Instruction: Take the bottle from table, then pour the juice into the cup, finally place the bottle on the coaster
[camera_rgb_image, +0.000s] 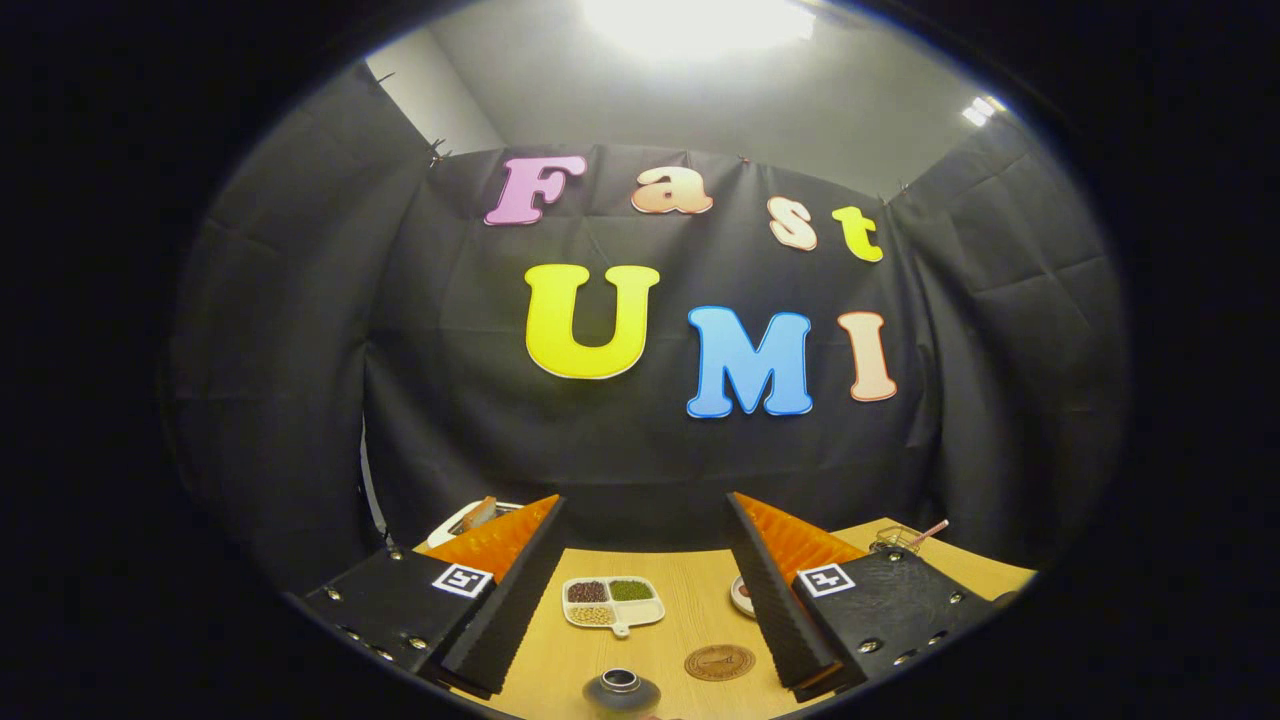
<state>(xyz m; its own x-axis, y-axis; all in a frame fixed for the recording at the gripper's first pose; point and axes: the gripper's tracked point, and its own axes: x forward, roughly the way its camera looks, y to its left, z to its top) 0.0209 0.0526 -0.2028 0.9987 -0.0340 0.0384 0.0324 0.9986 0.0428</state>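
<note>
While we're hovering high over the counter (690, 610), the tongs (645, 590) are standing wide open and holding nothing; we're looking mostly at the booth wall. Between the fingers, near the bottom, we're seeing a dark rounded top with a metal-rimmed opening (621, 688). We're guessing that's the bottle seen from above, but can't confirm. A round coaster (719, 662) is lying just beside it, toward the right finger. Beyond both, a four-compartment dish (613, 603) is sitting with beans or grains in it.

For the step in hand, taking the bottle, we're suggesting: pitch down, keep the jaws wide, centre the bottle between the fingers, close on the body below the neck, keep it upright.

Count: one bottle, one coaster, one divided dish, one small round thing (742, 596) half hidden by the right finger, one glassy item with a straw (900, 538) beyond the right finger, possibly the cup, and one white tray (470, 518) beyond the left finger.
</note>
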